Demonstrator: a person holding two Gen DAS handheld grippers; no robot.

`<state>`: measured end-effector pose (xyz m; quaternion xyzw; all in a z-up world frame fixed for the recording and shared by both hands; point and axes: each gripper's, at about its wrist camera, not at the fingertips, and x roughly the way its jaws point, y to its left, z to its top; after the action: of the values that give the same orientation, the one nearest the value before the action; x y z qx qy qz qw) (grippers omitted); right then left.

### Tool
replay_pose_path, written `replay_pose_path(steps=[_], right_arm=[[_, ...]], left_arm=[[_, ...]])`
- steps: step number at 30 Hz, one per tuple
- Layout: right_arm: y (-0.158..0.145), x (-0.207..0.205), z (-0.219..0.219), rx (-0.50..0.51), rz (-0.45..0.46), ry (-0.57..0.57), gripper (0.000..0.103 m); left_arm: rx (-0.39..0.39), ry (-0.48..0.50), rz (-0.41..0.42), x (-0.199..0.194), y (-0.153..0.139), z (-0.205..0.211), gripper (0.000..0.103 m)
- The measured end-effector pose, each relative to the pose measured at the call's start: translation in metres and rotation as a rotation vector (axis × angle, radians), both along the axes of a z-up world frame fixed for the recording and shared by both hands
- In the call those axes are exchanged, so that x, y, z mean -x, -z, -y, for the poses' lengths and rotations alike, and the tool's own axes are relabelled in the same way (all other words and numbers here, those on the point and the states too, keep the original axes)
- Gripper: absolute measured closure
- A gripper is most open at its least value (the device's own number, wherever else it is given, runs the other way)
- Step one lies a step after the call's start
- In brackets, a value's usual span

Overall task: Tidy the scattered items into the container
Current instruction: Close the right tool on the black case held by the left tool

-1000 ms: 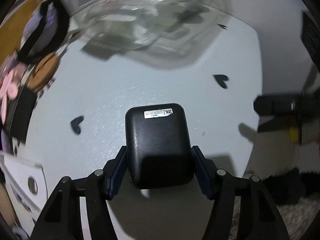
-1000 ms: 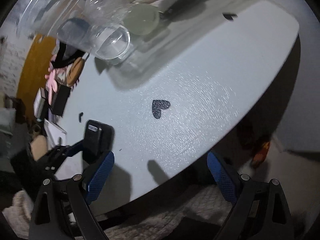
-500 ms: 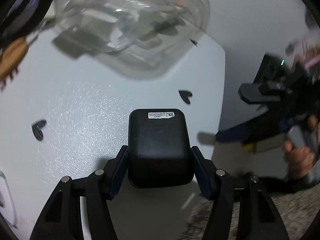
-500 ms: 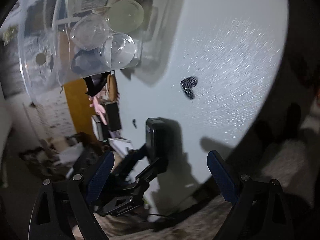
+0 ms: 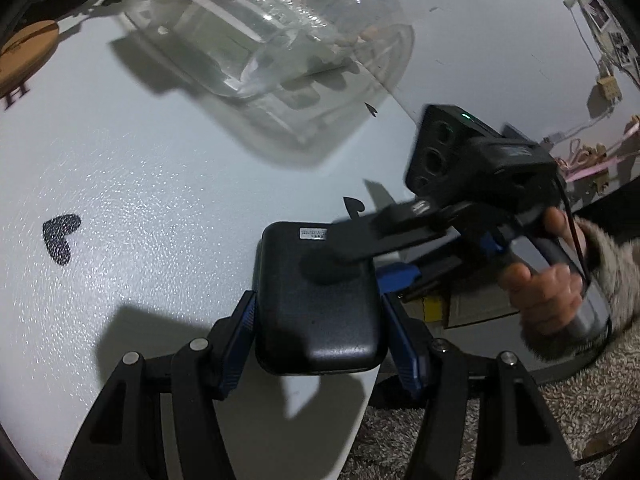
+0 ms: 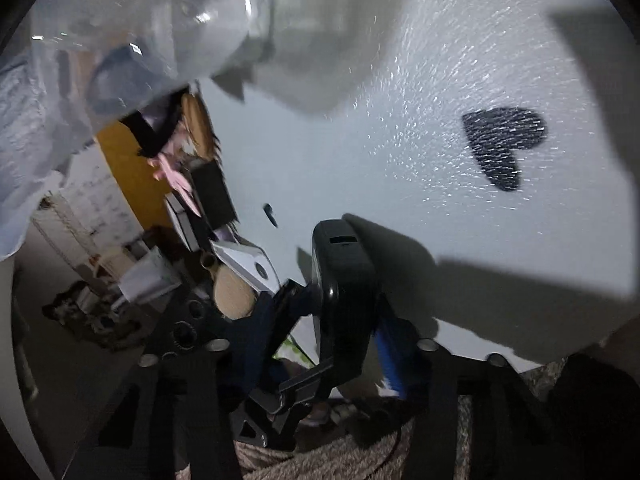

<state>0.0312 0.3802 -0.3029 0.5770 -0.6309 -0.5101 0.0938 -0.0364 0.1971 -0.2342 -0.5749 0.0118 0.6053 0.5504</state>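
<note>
I am in the middle of a hand-over of one item, and the container is not reached yet. The left hand-held gripper [image 5: 318, 334] grasps the black rounded plastic case with a small white label [image 5: 316, 300] by its two long sides, blue pads pressing on both. The case hangs just above the near edge of the white table with black heart marks [image 5: 140, 200], on the near side of the clear plastic container [image 5: 276, 52].

The right hand-held gripper [image 6: 352, 344] comes from the right side of the case and its jaws are closing at this moment. In the right wrist view the case stands edge-on between its fingers; the right blue pad seems to be at the case, but for the left one I cannot tell if it already presses. In the left wrist view one black finger [image 5: 380, 236] lies across the top face of the case.

The container lies far from the case, across the table, with several transparent things already inside.

I judge that the next move needs the right jaws to finish closing firmly on the thin faces of the case before the left one releases. After this, the case must be carried over the table to the container opening and lowered in.
</note>
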Motion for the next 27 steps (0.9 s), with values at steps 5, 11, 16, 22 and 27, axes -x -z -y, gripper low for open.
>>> replay_pose_path(steps=[5, 11, 16, 22, 27], right_arm=[[0.002, -0.002, 0.002, -0.029, 0.013, -0.031, 0.073], [0.004, -0.012, 0.007, -0.014, 0.036, 0.049, 0.077], [0.004, -0.016, 0.010, 0.004, 0.074, 0.119, 0.077], [0.003, -0.013, 0.009, 0.007, 0.122, 0.131, 0.077], [0.001, -0.011, 0.009, 0.003, 0.160, 0.139, 0.077]], left_arm=[[0.021, 0.030, -0.039, -0.002, -0.003, -0.001, 0.042], [0.111, 0.034, -0.404, -0.038, -0.033, 0.007, 0.038], [0.179, 0.132, -0.789, -0.088, -0.046, 0.016, 0.038], [0.267, 0.309, -1.146, -0.124, -0.020, 0.017, 0.040], [0.264, 0.436, -1.302, -0.137, -0.007, 0.025, 0.065]])
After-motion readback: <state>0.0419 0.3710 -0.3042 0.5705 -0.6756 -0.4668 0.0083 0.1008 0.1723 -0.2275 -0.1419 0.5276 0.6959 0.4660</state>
